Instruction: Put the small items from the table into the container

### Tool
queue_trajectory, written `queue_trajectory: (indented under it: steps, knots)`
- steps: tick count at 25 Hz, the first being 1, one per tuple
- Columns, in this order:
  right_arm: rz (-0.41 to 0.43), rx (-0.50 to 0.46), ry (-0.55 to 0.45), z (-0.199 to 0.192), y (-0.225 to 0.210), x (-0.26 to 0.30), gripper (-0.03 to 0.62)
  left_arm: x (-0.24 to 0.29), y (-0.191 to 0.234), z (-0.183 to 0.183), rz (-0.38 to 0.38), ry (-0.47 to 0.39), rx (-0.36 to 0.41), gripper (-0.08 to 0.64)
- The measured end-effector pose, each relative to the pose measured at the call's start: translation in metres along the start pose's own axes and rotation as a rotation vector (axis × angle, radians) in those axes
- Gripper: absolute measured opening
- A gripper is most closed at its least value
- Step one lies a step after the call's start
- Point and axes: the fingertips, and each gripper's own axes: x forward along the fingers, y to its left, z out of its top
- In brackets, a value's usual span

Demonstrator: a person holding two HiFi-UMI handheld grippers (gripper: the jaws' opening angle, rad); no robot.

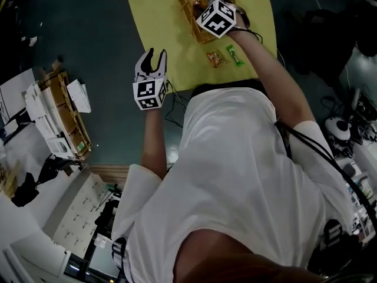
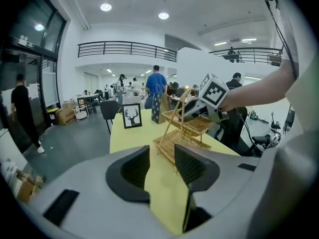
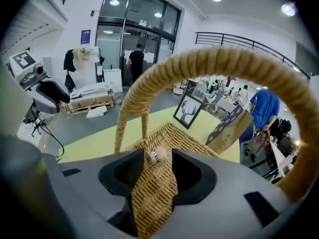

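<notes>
"Wicker basket (image 1: 200,17) has a pink sweet (image 3: 155,155) on its tray, lying loose between the spread jaws of the right claw (image 3: 158,166)."

"And the left claw (image 1: 156,55)?"

"Spread too, empty, over the yellow surface (image 1: 159,34). An orange packet (image 1: 215,58) and a green packet (image 1: 235,55) lie beside the basket."

Left gripper (image 1: 156,56) jaws apart, right gripper (image 3: 158,156) jaws apart

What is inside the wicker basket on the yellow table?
A small pink item lies on the wicker basket's woven floor, in front of the open right claw. The claw's body hides much of that floor.
</notes>
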Motion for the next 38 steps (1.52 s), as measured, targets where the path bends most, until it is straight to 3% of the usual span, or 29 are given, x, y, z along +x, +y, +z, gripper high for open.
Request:
queue_trajectory:
  steps: [8, 17, 24, 27, 30, 34, 38]
  knots:
    - [0.065, -0.054, 0.059, -0.004, -0.006, 0.024, 0.166, -0.02, 0.013, -0.023, 0.039, 0.015, -0.068, 0.163]
    - [0.04, -0.116, 0.084, -0.009, 0.0, 0.018, 0.166, -0.022, 0.009, -0.037, 0.035, 0.038, -0.086, 0.163]
    - [0.032, -0.038, 0.028, -0.019, 0.025, -0.042, 0.166, -0.003, -0.011, -0.024, -0.006, 0.019, -0.043, 0.163]
    - [0.097, 0.057, -0.047, -0.043, 0.053, -0.102, 0.166, 0.006, -0.022, -0.026, -0.025, 0.021, -0.026, 0.163]
    - [0.145, 0.262, 0.019, -0.128, 0.081, -0.131, 0.166, 0.01, -0.034, -0.026, -0.055, 0.033, -0.01, 0.163]
    - [0.127, 0.544, 0.149, -0.271, 0.103, -0.076, 0.166, 0.015, -0.061, -0.028, -0.11, 0.059, -0.001, 0.163]
    - [0.059, 0.666, 0.129, -0.306, 0.1, -0.033, 0.166, 0.008, -0.086, -0.025, -0.154, 0.071, 0.022, 0.163]
